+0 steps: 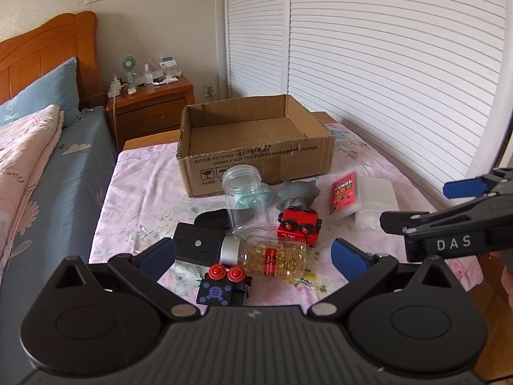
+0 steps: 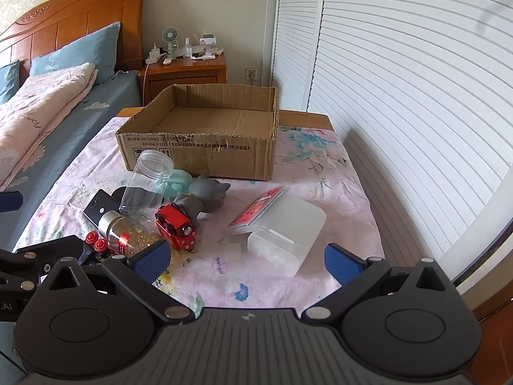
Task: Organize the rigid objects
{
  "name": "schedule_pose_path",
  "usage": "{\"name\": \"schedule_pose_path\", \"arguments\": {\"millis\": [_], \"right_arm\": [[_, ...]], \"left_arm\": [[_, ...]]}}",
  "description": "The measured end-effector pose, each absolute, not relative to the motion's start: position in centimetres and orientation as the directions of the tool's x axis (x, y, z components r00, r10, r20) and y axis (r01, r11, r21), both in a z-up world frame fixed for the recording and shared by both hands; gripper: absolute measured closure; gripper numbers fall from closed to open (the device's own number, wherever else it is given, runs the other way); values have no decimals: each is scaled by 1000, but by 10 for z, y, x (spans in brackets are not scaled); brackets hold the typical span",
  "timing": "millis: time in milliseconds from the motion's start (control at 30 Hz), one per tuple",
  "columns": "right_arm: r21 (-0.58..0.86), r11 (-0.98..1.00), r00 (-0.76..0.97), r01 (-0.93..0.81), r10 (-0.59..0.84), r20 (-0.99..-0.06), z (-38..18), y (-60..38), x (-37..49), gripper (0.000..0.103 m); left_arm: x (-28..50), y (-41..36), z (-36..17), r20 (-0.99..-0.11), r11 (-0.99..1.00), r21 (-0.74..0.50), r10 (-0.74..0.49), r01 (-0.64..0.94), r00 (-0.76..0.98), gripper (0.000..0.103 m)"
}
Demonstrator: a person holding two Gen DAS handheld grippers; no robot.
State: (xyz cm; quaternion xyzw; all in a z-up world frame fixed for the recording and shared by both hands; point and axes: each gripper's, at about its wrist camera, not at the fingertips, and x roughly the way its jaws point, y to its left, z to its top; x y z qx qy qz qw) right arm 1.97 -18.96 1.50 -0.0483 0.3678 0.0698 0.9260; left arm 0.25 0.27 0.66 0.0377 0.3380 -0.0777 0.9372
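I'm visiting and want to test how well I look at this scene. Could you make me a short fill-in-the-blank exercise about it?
1. The cardboard box has ____ inside it.
2. The bottle of golden capsules lies on its ____.
3. The clear jar stands upright with no ____ on it.
4. The left gripper and the right gripper both have their jaws ____.

Missing words: nothing; side; lid; open

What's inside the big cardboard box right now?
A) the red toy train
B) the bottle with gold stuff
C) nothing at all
C: the cardboard box shows only its bare brown floor, while the red toy train and the gold-filled bottle lie on the flowered cloth in front of it.
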Motion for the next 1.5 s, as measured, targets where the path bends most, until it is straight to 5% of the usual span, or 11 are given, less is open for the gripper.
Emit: {"name": "schedule_pose_path", "arguments": {"millis": [1000,1500], "right_arm": [[-61,965,607,-256,111,-787,-66,-220,50,0],[21,862,598,-506,368,-712,-28,-248,125,0]], "left_arm": [[36,36,-100,-770,979,-21,-145,203,622,0],[47,36,-100,-773,992,-23,-97,125,627,0]]}}
